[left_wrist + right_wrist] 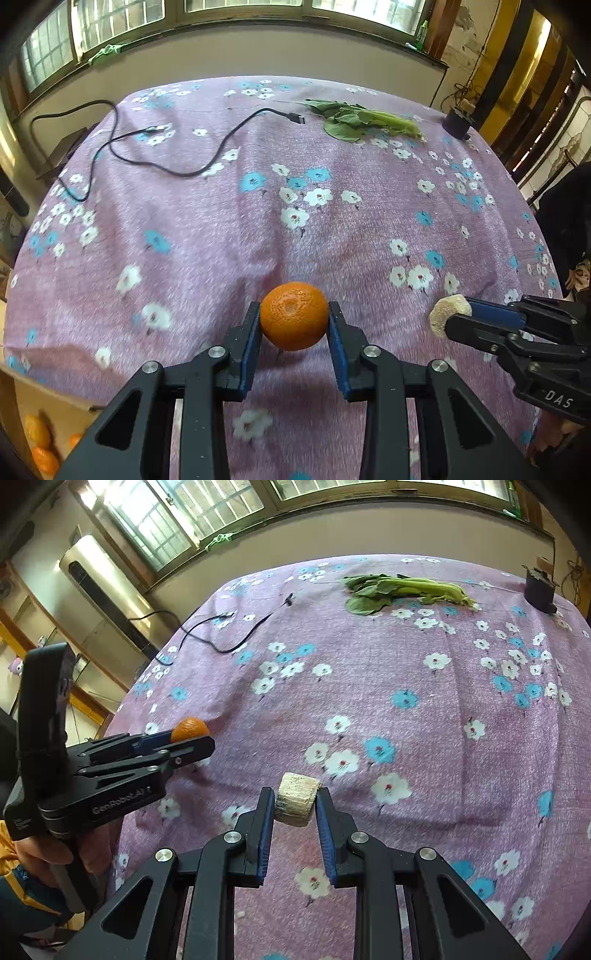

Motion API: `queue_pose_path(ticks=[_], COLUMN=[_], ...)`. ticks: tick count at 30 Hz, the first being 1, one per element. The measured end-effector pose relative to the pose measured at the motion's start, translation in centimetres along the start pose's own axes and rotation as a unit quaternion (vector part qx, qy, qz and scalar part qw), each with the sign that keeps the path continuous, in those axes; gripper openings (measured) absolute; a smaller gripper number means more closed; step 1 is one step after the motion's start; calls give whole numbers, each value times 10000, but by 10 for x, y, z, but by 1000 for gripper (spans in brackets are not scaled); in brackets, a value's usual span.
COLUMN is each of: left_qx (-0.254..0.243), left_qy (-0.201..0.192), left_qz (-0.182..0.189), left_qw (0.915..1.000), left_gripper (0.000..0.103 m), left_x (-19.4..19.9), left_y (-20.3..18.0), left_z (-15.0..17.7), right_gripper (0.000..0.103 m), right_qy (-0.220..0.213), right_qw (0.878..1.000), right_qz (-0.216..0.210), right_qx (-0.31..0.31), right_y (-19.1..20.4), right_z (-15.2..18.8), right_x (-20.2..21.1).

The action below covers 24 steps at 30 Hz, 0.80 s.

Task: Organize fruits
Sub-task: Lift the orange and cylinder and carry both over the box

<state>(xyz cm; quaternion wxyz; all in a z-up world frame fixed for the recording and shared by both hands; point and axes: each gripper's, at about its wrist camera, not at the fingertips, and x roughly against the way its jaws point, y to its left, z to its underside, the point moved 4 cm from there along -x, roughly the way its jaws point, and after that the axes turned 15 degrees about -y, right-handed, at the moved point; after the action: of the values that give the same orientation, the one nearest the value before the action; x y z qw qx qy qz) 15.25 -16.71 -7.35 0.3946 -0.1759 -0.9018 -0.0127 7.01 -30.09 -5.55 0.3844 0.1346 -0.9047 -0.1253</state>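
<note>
My left gripper (294, 317) is shut on an orange mandarin (294, 315) and holds it above the purple flowered tablecloth (207, 236). It also shows at the left of the right wrist view (194, 738), with the mandarin (189, 728) between its tips. My right gripper (294, 803) is shut on a pale, rough corn cob piece (297, 803), held above the cloth. In the left wrist view the right gripper (456, 314) sits at the right edge with the cob piece (447, 314) at its tips.
A cardboard box (55, 402) with several mandarins (40, 443) sits at the lower left table edge. Leafy greens (365, 120) lie at the far side, a black cable (207, 162) at far left, a small dark device (457, 123) at the far right corner.
</note>
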Motion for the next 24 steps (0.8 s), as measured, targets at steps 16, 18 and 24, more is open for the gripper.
queue_pose_path(ticks=[16,18,24], left_qx=[497,553,736], left_qy=[-145,-166,-232], left_qz=[-754,-809,-1023], left_qw=[9958,9950,9918], left_gripper=[33,33,33], left_x=[94,103,131], left_y=[40,44,61], left_z=[46,51,70], right_gripper=[24,24,25], right_qy=[267,298,396], right_qw=[9973,9963,9926], right_qz=[-315,-382,-596], right_qx=[610,705,978], right_y=[83,94,129], right_z=[40,44,59], right_x=[28,30,36])
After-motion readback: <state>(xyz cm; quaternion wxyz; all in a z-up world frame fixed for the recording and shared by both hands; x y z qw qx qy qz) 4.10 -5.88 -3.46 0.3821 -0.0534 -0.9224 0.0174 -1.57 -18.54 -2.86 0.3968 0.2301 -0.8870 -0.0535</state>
